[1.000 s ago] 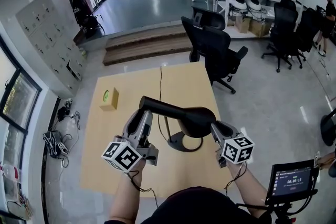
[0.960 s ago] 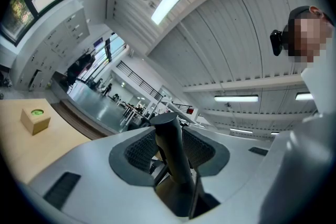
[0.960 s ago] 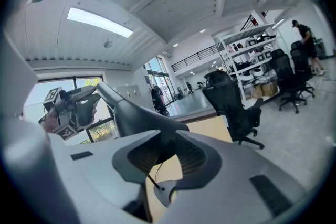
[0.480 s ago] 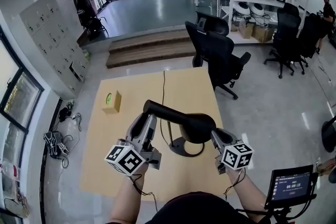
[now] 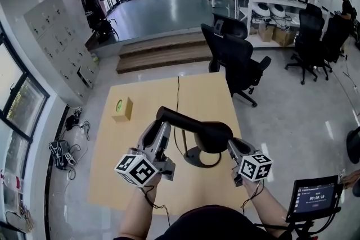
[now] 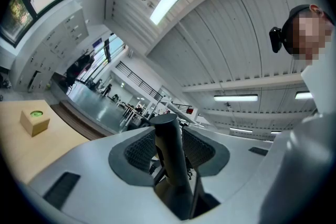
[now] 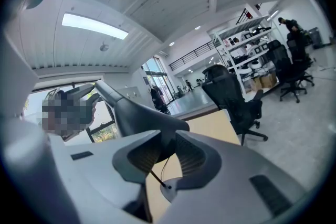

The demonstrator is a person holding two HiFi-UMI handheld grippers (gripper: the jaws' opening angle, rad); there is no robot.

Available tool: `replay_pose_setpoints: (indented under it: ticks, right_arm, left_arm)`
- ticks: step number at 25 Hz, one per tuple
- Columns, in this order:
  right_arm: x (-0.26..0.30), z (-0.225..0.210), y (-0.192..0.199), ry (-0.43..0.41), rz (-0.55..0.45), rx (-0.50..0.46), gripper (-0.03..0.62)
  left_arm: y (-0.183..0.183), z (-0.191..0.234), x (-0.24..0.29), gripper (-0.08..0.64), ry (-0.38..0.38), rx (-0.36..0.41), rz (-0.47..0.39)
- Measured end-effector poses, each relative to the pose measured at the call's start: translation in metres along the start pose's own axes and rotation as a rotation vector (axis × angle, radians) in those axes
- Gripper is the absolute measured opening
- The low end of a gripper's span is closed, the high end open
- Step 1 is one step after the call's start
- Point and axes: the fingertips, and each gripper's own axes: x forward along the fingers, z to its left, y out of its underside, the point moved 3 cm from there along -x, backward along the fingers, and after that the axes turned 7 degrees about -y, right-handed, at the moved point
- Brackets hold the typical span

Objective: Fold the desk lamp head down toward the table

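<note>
With the left gripper (image 6: 169,149) clenched on the lamp arm (image 6: 170,155) and the right gripper's (image 7: 167,152) jaws pinching the lamp head (image 5: 212,135) between them, little has shifted in 1 second, so folding seems barely begun.

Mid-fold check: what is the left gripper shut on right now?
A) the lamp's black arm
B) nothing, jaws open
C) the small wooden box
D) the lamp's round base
A: in the left gripper view, the left gripper has both pads closed against the lamp's black arm, while the small wooden box lies well apart from it.
</note>
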Motion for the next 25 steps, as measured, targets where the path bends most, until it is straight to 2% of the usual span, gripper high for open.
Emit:
replay_pose_setpoints:
  ticks: [25]
  right_arm:
    - [0.008, 0.006, 0.018, -0.025, 0.023, 0.030, 0.070]
  left_arm:
    - [-0.001, -0.007, -0.001, 0.150, 0.010, 0.013, -0.007]
